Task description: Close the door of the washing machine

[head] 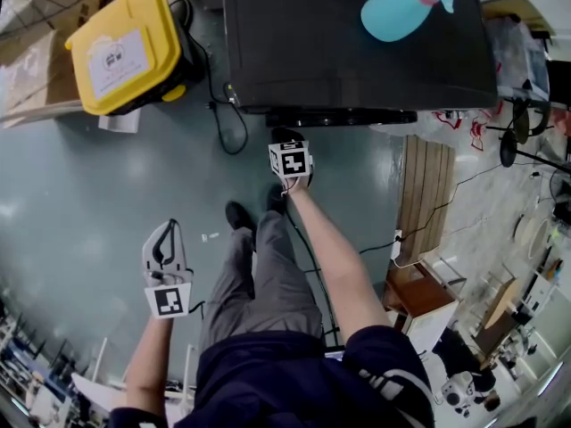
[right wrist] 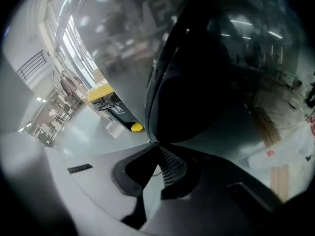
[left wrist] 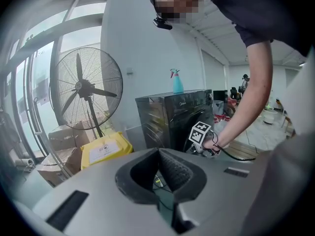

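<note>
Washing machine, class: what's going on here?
A person stands before the black washing machine with tongs in each hand. The right tongs, shut, have their tips at the rim of the round door. The left tongs, shut and empty, hang off to the side. Whether the door has latched is unclear.

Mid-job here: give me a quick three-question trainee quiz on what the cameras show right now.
1. True or false: the left gripper touches the washing machine.
2. What stands on top of the machine? A) blue spray bottle B) red bucket C) laptop
3. Which gripper has its tips at the machine's door?
Key: 1 false; 2 A; 3 the right gripper.
</note>
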A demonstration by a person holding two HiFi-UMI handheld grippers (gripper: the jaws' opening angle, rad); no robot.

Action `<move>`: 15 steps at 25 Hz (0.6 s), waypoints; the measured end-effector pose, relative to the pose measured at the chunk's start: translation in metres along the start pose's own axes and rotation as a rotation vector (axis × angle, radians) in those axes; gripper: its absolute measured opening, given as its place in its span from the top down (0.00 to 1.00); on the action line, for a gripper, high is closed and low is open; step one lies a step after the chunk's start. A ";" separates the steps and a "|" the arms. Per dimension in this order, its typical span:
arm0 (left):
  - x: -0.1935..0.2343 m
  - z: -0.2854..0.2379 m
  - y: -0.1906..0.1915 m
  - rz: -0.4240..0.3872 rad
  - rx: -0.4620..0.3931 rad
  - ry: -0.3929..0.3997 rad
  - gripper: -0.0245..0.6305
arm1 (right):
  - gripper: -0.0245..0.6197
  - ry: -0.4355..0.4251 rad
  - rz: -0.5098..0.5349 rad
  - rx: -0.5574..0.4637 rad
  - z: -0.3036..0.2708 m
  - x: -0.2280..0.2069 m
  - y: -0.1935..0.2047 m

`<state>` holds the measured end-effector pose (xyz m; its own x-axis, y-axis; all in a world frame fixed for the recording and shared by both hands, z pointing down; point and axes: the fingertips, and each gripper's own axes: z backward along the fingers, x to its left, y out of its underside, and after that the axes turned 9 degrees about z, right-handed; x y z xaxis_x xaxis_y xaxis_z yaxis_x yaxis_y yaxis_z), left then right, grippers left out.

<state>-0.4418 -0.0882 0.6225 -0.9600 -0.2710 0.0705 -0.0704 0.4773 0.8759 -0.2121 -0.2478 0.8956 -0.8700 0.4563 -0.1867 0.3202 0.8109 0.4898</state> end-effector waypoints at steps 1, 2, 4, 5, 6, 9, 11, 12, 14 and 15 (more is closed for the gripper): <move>-0.001 0.000 0.000 0.003 -0.001 -0.001 0.93 | 0.93 0.002 0.017 -0.023 0.002 0.002 -0.001; -0.003 -0.001 -0.001 0.003 -0.002 0.001 0.93 | 0.93 0.005 0.036 -0.046 0.003 0.003 -0.002; -0.006 -0.002 -0.005 -0.004 -0.006 0.007 0.93 | 0.93 0.006 0.073 -0.078 0.007 0.005 -0.005; -0.007 -0.002 -0.008 -0.005 -0.010 0.009 0.93 | 0.93 0.003 0.089 -0.090 0.010 0.006 -0.007; -0.008 -0.002 -0.012 -0.005 -0.016 0.011 0.93 | 0.93 0.000 0.105 -0.103 0.014 0.008 -0.009; -0.012 0.000 -0.022 -0.005 -0.032 0.015 0.93 | 0.93 0.000 0.171 -0.125 0.031 0.013 -0.009; -0.014 0.001 -0.028 -0.008 -0.041 0.014 0.93 | 0.93 0.001 0.228 -0.138 0.043 0.018 -0.007; -0.016 0.001 -0.031 -0.012 -0.049 0.016 0.93 | 0.93 0.000 0.250 -0.151 0.050 0.020 -0.007; -0.019 0.001 -0.037 -0.018 -0.065 0.022 0.93 | 0.93 0.002 0.267 -0.189 0.063 0.023 -0.010; -0.020 0.001 -0.041 -0.023 -0.073 0.028 0.93 | 0.93 0.005 0.268 -0.208 0.070 0.023 -0.012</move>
<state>-0.4196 -0.1012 0.5851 -0.9503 -0.3050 0.0627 -0.0712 0.4091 0.9097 -0.2100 -0.2219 0.8260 -0.7672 0.6410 -0.0240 0.4548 0.5699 0.6844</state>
